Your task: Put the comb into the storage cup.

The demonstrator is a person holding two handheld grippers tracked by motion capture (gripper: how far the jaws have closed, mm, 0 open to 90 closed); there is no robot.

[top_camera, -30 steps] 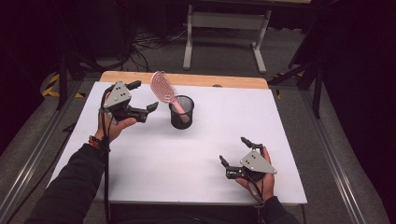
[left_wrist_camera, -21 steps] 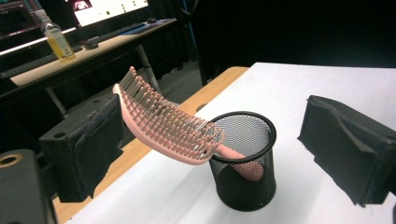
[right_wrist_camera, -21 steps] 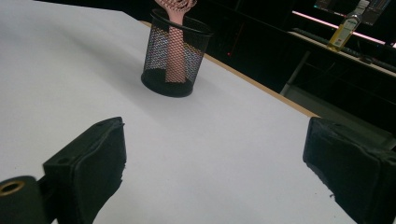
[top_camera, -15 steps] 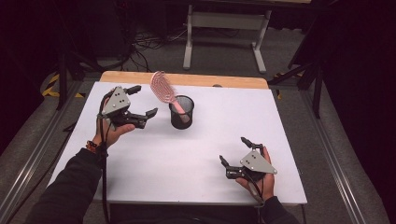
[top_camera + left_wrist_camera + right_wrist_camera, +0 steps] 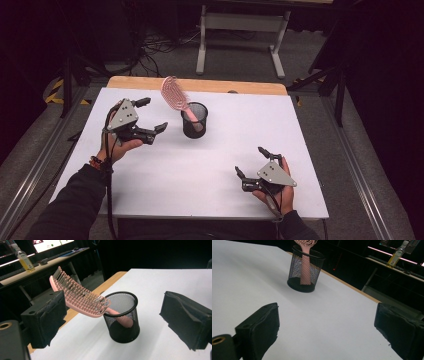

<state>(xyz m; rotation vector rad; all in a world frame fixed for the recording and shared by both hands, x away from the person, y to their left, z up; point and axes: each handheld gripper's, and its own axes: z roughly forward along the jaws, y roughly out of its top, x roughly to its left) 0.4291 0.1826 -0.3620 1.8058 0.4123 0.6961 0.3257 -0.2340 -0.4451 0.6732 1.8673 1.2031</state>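
Black wire-mesh cup (image 5: pixel 122 316), pink plastic hairbrush (image 5: pixel 77 297)

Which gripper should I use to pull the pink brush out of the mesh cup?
Probably the left gripper. It is open right beside the cup, and the brush leans toward it. The right gripper, also open, sits far off near the table's front edge.

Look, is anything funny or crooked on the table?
A little. The pink brush stands handle-down in the black mesh cup and leans far over the rim, bristle end hanging outside. The cup is upright; nothing is spilled or broken.
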